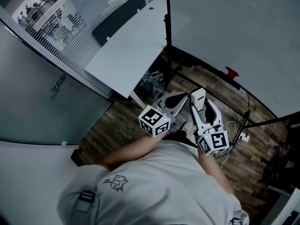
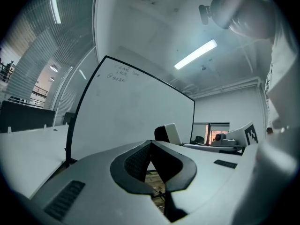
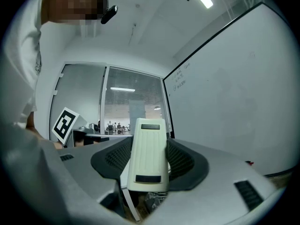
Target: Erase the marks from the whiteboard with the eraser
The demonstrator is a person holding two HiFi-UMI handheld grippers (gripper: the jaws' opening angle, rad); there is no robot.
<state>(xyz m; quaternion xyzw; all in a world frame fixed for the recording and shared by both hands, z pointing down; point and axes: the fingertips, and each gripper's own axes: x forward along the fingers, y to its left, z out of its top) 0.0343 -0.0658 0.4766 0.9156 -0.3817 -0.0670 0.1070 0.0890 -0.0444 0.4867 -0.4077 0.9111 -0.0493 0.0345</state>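
Note:
A large whiteboard [image 1: 234, 32] stands ahead and to the right. Small handwritten marks [image 2: 119, 74] sit near its top left corner, and these marks [image 3: 179, 78] also show in the right gripper view. My right gripper [image 1: 202, 108] is shut on a cream ribbed eraser [image 3: 147, 156], which points up between its jaws; the eraser [image 1: 198, 97] is off the board. My left gripper [image 1: 180, 99] hangs just left of it, shut with nothing in it, its jaw tips meeting [image 2: 151, 142]. Both grippers are held low in front of the person, away from the board.
A white table [image 1: 131, 50] stands left of the board, with a dark bag [image 1: 152, 81] under it. Glass walls with blinds lie further left. Cables [image 1: 234, 130] and a black stand [image 1: 248, 121] are on the wooden floor at the right. A small red item [image 1: 230, 72] sits at the board's lower edge.

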